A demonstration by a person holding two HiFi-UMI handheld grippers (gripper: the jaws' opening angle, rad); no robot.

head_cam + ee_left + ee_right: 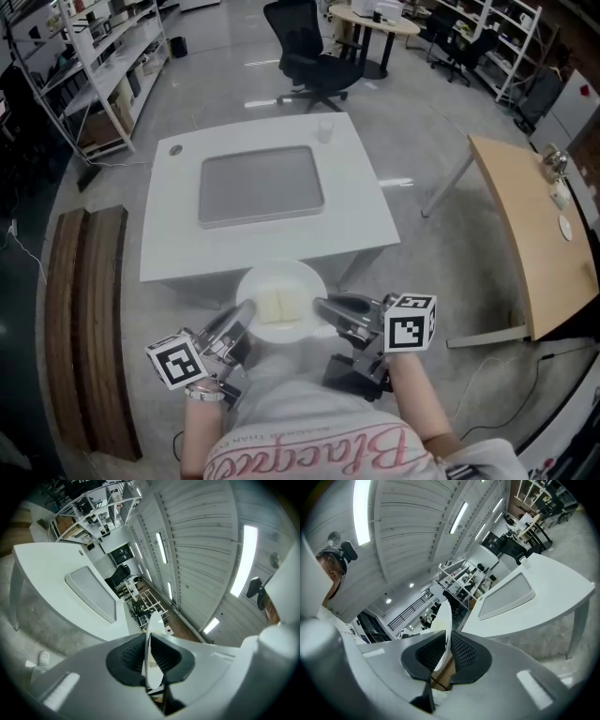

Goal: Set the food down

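A white plate (281,281) with two pale food pieces (278,306) hangs in the air just in front of the white table (356,187). My left gripper (246,313) is shut on the plate's left rim, my right gripper (321,306) is shut on its right rim. In the left gripper view the plate (151,634) shows edge-on between the black pads (129,656). The right gripper view shows the same plate (443,620) edge-on between its pads (461,651). A grey tray (260,184) lies in the middle of the table.
A clear cup (324,131) stands at the table's far right corner. A black office chair (309,52) is behind the table. A wooden table (525,225) stands to the right, a wooden bench (89,309) to the left, shelving (94,66) at the far left.
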